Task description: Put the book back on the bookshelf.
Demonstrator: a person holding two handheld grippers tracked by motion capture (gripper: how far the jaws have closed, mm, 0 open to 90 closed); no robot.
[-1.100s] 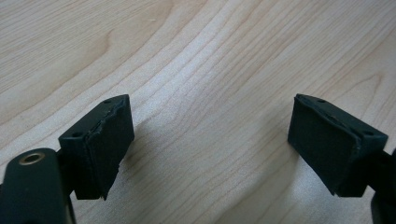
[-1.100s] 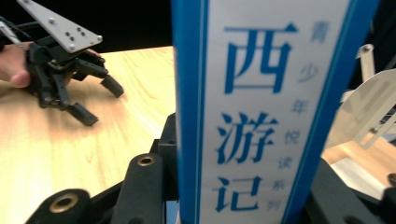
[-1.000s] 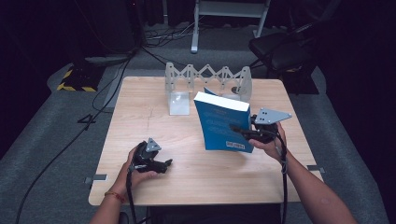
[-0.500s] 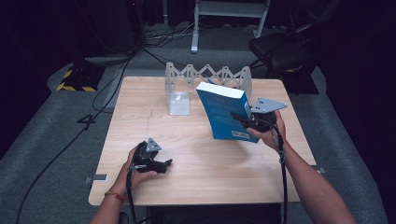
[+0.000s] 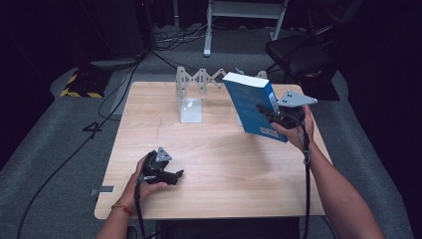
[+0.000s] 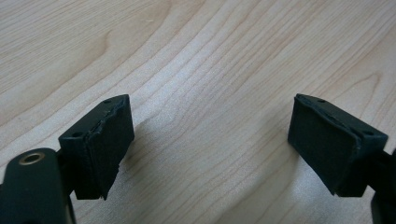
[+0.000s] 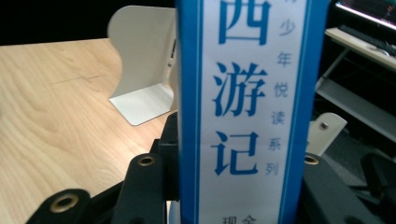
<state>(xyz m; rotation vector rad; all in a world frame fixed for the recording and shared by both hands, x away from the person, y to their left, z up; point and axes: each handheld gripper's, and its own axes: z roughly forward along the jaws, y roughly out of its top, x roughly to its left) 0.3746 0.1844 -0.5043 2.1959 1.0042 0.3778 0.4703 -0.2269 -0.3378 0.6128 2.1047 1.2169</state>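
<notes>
Wooden bench (image 5: 219, 164) from above: my right gripper (image 5: 268, 115) holds the blue book (image 5: 251, 102) tilted above its right side, near the rack (image 5: 199, 82). Its own view shows fingers clamping the spine. Left gripper (image 6: 210, 144) rests wide, holding nothing

Left gripper (image 5: 175, 174) lies low at the near left, held in the left hand (image 5: 147, 181), forearm entering from the near edge; its jaws point right and stand wide apart with nothing between them, pads (image 6: 107, 149) bare. Right gripper (image 5: 263, 110) is raised at the far right in the right hand (image 5: 293, 130), forearm stretched forward from the near right, jaws pointing left and clamped on both faces of a blue book (image 5: 251, 102).
</notes>
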